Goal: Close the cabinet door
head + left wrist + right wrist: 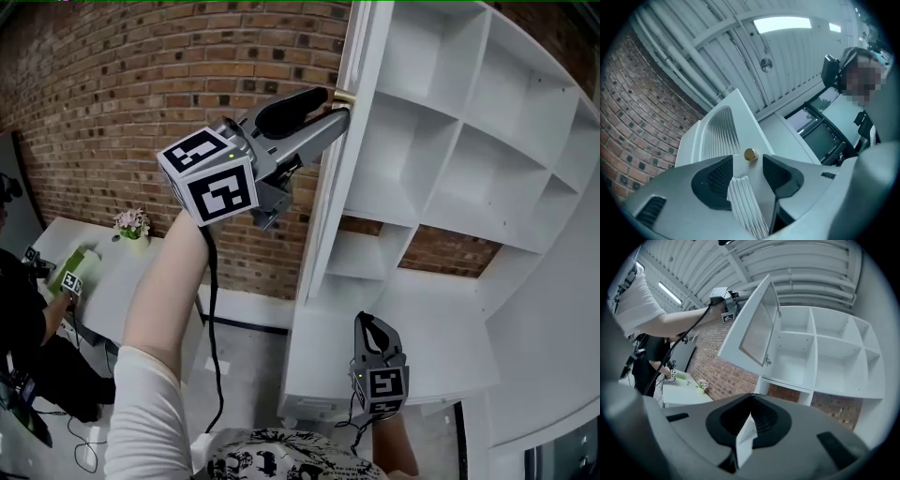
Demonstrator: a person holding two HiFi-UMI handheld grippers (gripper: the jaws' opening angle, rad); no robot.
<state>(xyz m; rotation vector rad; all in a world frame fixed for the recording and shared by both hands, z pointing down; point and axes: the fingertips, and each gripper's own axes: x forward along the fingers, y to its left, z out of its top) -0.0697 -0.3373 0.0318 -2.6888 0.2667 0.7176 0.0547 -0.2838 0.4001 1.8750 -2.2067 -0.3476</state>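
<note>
The white cabinet [459,122] has open shelves, and its door [342,178] stands swung out edge-on toward me. A small brass knob [345,96] sits near the door's top edge. My left gripper [337,103] is raised to that edge and open. In the left gripper view the door [740,122] passes between the two pads and the knob [750,154] lies just past the left gripper [747,168]. My right gripper [373,323] hangs low before the cabinet's lower ledge, shut and empty. The right gripper [749,420] points at the door [750,329] and the shelves [815,352].
A brick wall [141,75] runs behind the door. At left stands a white table [103,281] with a small flower pot [132,223]; a person there holds a green bottle [77,267]. A black cable [214,319] hangs from my left arm.
</note>
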